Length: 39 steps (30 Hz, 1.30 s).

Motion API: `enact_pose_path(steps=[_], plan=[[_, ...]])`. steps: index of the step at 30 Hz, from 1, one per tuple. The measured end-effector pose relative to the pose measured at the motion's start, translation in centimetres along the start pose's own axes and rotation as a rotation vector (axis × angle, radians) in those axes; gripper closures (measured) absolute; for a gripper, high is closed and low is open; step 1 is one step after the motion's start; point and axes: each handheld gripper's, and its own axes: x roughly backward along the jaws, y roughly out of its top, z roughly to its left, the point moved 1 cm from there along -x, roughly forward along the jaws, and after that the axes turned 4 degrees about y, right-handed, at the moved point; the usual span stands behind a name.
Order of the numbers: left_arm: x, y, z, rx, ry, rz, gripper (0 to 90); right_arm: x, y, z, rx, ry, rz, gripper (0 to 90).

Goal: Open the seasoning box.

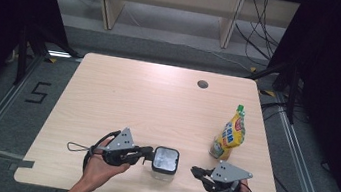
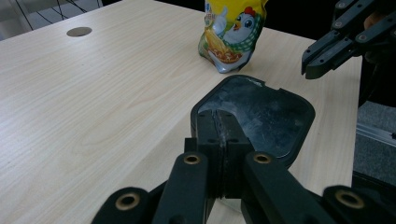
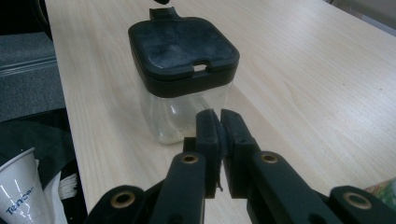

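Clear jar with black lid near the table's front edge, between both grippers: left gripper, closed, apparently touching the lid's rim; right gripper, closed empty, just apart.

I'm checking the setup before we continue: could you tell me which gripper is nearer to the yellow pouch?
Right. The right gripper sits just in front of the yellow pouch, apart from it. The left gripper is farther off, its shut jaws at the black-lidded jar.
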Motion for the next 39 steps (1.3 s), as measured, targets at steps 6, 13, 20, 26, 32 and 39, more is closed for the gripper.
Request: enact_pose_path(steps=[6,13,20,26,32,39], plan=[[-0.1,-0.2,0.1,0.011,0.01,0.009,88.8,-0.2,0.2,0.0,0.005,0.003,0.0,86.6],[-0.1,-0.2,0.1,0.015,0.013,0.008,88.6,-0.3,0.3,0.1,-0.007,0.006,-0.003,87.3],[0.0,-0.4,0.2,0.031,0.015,0.004,88.6,-0.9,0.5,0.1,-0.008,0.026,-0.012,87.8],[0.0,-0.5,0.2,0.051,0.01,-0.004,88.7,-1.2,0.8,0.1,-0.02,0.028,-0.017,88.1],[-0.1,-0.6,0.3,0.058,0.003,-0.01,88.9,-1.7,0.9,0.1,-0.014,0.045,-0.021,88.1],[0.0,-0.7,0.3,0.057,0.01,-0.007,88.9,-1.9,1.1,0.1,-0.017,0.053,-0.029,88.1]])
